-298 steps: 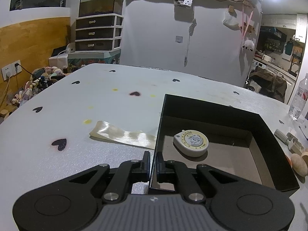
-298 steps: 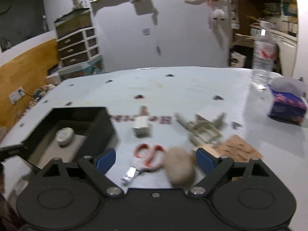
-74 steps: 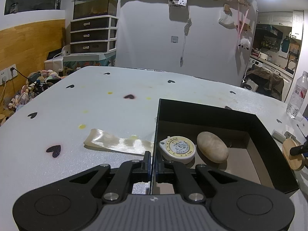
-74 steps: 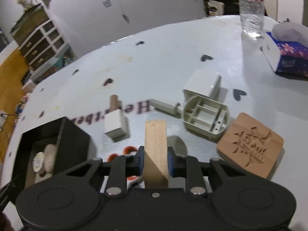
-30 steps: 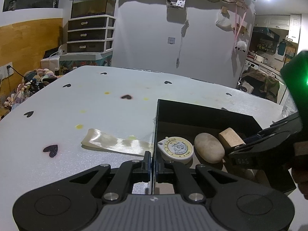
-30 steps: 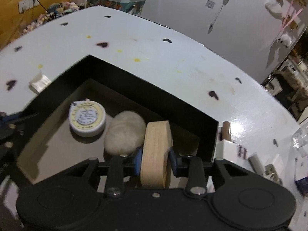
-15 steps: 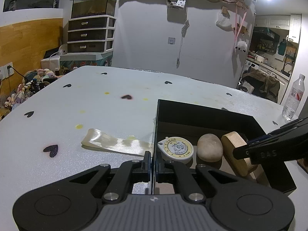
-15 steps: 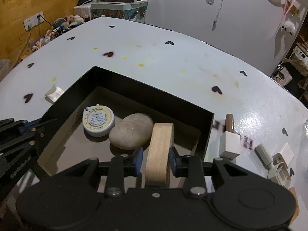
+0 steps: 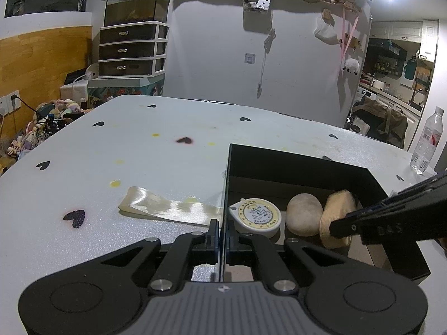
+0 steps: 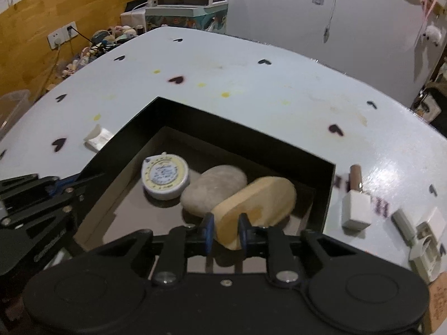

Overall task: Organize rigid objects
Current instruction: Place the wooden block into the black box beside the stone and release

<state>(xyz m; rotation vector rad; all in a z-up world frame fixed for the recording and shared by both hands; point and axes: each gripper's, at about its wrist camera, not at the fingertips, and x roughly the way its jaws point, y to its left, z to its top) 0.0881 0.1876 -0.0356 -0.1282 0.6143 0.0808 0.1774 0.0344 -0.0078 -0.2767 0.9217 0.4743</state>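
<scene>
A black box [image 9: 301,167] [image 10: 234,134] sits on the white table. Inside lie a round tape measure [image 9: 255,216] [image 10: 164,174] and a smooth stone [image 9: 303,213] [image 10: 215,185]. My right gripper [image 10: 225,230] is shut on a wooden disc [image 10: 259,198] [image 9: 336,215], held on edge inside the box and leaning against the stone. My left gripper [image 9: 222,236] is shut on the box's near-left wall. The right gripper reaches in from the right in the left wrist view [image 9: 391,220].
A cream ribbon [image 9: 164,205] lies left of the box. Right of the box are a white block with a brown stick [image 10: 356,198], white plastic parts [image 10: 427,240] and a carved wooden piece [image 10: 437,293]. A water bottle [image 9: 426,139] stands far right.
The right gripper has tipped the wooden disc over to the left, from upright to leaning on the stone, and sunk lower in the box. The left gripper has kept its hold on the wall.
</scene>
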